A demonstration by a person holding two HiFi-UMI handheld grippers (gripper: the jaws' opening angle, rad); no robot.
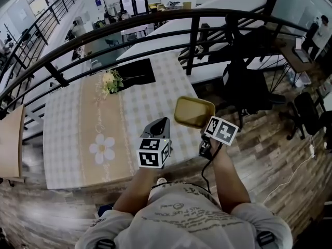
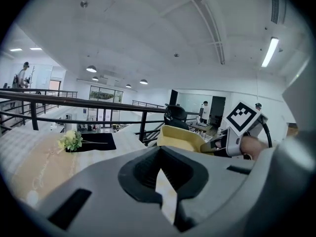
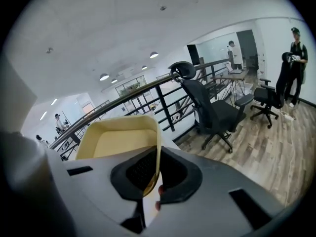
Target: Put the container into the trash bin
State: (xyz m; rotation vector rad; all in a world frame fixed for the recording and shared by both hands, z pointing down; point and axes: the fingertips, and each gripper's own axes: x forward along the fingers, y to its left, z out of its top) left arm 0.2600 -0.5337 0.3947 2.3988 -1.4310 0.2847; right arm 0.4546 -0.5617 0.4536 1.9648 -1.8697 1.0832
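A shallow yellow container hangs in the air over the table's near right corner. My right gripper is shut on the container's near rim. In the right gripper view the container stands ahead with its thin rim pinched between the jaws of the right gripper. My left gripper hovers just left of the container, shut with nothing in it. The left gripper view shows its jaws together at the left gripper, with the container and the right gripper to the right. No trash bin shows in any view.
The table has a checked cloth, a flower bunch and a black mat at its far side. A black railing curves behind it. A black office chair stands on the wooden floor to the right.
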